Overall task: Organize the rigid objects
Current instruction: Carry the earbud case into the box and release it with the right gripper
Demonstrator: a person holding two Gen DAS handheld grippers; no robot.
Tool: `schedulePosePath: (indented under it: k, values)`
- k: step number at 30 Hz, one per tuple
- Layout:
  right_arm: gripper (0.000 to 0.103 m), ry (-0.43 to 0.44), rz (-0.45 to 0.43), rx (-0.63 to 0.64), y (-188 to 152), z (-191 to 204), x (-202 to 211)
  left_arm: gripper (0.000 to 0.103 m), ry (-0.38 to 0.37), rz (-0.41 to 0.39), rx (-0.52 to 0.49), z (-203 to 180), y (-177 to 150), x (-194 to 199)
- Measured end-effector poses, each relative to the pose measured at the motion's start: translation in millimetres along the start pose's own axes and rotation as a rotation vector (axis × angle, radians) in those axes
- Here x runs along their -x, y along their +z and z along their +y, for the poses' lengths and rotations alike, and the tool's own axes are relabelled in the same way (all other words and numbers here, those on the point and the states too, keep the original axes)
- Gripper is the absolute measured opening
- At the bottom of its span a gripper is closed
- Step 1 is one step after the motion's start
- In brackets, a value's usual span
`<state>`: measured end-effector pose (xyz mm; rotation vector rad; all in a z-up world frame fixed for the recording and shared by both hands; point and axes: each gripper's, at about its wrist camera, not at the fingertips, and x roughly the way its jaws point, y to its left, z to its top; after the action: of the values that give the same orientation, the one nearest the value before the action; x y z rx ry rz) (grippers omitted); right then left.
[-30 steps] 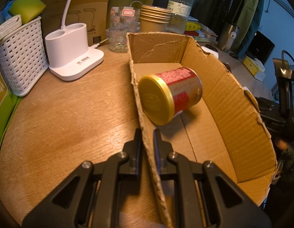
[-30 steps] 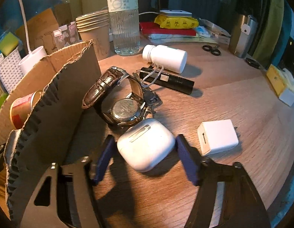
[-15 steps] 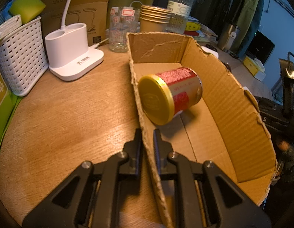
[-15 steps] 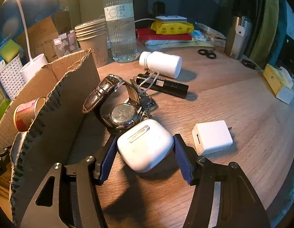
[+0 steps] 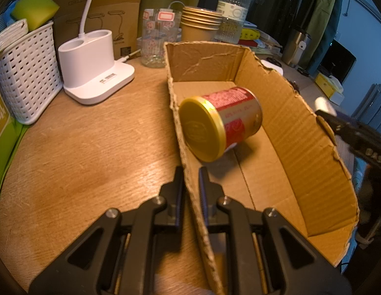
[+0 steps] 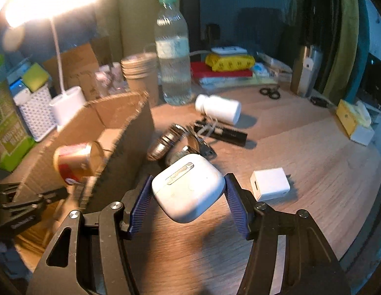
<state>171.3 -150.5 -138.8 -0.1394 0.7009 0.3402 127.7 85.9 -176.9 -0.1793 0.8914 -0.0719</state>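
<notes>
My left gripper is shut on the near left wall of an open cardboard box. A red and gold can lies on its side inside the box; it also shows in the right wrist view. My right gripper is shut on a white earbud case and holds it lifted above the table, beside the box's right wall. On the table beyond lie a wristwatch, a black flashlight, a white pill bottle and a white charger cube.
A white lamp base, a white basket, a glass jar, stacked paper cups and a water bottle stand behind the box. Scissors, a steel flask and a tissue pack sit at the far right.
My right gripper closed on the earbud case and lifted it off the table, towards the box. My left gripper kept its hold on the box wall.
</notes>
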Motion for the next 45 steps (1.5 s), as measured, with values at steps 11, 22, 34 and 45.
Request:
schedulePosePath:
  k: [11, 22, 34, 45]
  values:
    - [0.062, 0.076, -0.075, 0.084, 4, 41, 36, 0.013, 0.000, 0.000, 0.000, 0, 0, 0]
    - [0.062, 0.192, -0.059, 0.156, -5, 82, 42, 0.013, 0.000, 0.000, 0.000, 0, 0, 0]
    - [0.062, 0.209, -0.001, 0.209, -17, 95, 31, 0.013, -0.002, 0.001, 0.001, -1, -1, -1]
    - [0.062, 0.230, 0.027, 0.255, -21, 104, 30, 0.013, -0.002, 0.001, 0.000, -1, -1, -1]
